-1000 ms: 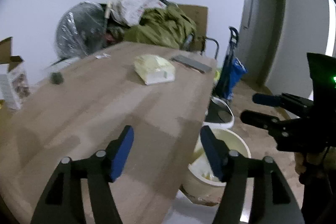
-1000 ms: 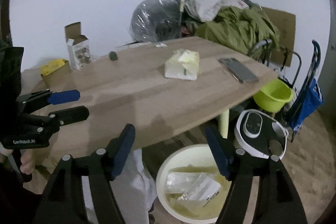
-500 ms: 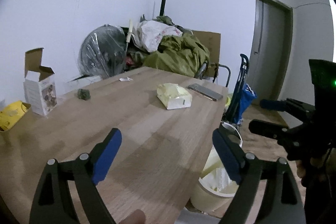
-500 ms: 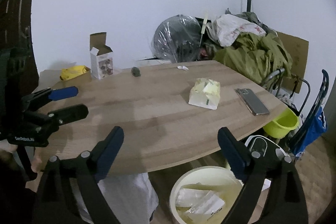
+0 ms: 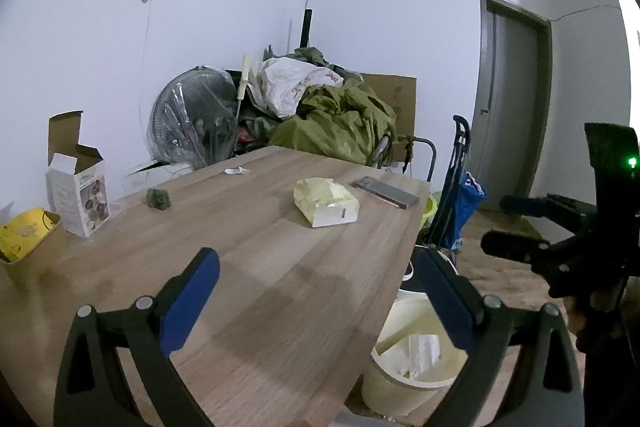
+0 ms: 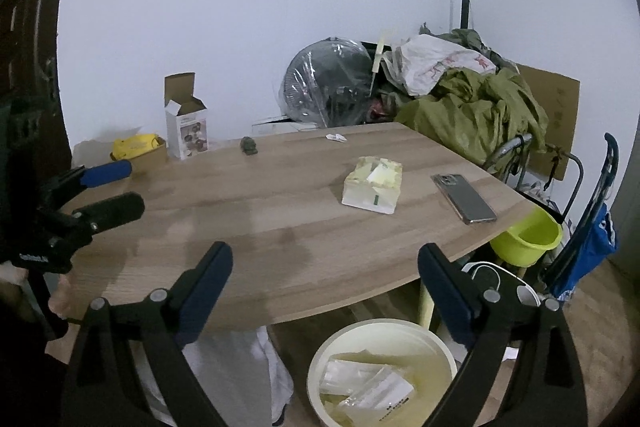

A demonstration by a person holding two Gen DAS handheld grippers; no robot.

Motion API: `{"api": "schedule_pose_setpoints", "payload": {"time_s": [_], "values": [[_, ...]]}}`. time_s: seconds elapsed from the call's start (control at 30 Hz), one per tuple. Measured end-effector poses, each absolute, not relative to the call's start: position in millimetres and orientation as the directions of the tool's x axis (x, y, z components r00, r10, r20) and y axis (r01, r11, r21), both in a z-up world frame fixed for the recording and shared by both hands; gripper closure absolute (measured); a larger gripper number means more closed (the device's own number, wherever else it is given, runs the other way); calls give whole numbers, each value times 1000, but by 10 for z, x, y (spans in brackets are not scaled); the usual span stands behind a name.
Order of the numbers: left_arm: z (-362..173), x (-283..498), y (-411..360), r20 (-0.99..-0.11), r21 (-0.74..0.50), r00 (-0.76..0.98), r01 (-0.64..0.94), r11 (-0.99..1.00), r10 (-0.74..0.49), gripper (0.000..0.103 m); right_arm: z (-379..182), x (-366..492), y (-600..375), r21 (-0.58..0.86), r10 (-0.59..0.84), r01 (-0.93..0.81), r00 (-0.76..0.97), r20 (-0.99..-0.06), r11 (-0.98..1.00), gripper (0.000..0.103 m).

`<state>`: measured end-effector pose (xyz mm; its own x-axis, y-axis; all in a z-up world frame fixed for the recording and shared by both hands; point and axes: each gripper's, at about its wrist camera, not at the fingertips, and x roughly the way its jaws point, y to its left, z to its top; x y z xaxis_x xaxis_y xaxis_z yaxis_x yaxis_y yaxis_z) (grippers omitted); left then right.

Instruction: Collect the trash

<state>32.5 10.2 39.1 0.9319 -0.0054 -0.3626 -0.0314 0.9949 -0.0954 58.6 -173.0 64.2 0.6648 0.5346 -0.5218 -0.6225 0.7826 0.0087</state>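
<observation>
A cream trash bin (image 6: pixel 382 371) with clear wrappers inside stands on the floor below the table's near edge; it also shows in the left wrist view (image 5: pixel 412 359). On the wooden table (image 6: pixel 280 211) lie a small white scrap (image 6: pixel 335 137), a dark green crumpled lump (image 6: pixel 248 145) and a yellow-white tissue pack (image 6: pixel 373 183). My left gripper (image 5: pixel 316 279) is open and empty over the table's near end. My right gripper (image 6: pixel 325 277) is open and empty above the bin and the table edge.
A phone (image 6: pixel 464 197) lies at the table's right end. An open white carton (image 6: pixel 186 127) and a yellow item in a box (image 6: pixel 138 147) stand at the far left. A green basin (image 6: pixel 526 239), a blue trolley (image 6: pixel 588 239) and a heap of cloth (image 6: pixel 476 111) crowd the right.
Both grippers have risen and tilted up, away from the bin, so the views now take in the whole table and wall. Both stay open and empty.
</observation>
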Motion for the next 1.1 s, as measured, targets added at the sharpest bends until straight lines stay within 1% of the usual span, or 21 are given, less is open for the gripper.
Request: {"api": "schedule_pose_setpoints", "payload": {"time_s": [0.2,0.63,1.1], "values": [[381,355,94,-358,-111,934,-22,994,-19,4,603,603,-1767,18,532,-618,662,-528,786,10],[334,435,33,-377,-100,926,-17,995,-22,4,547,670,-1810,38,525,-602,663,-534,798,10],[348,451,-2,-373,-98,927,-7,995,-30,4,529,690,-1841,41,522,-597,664,-536,801,10]]}}
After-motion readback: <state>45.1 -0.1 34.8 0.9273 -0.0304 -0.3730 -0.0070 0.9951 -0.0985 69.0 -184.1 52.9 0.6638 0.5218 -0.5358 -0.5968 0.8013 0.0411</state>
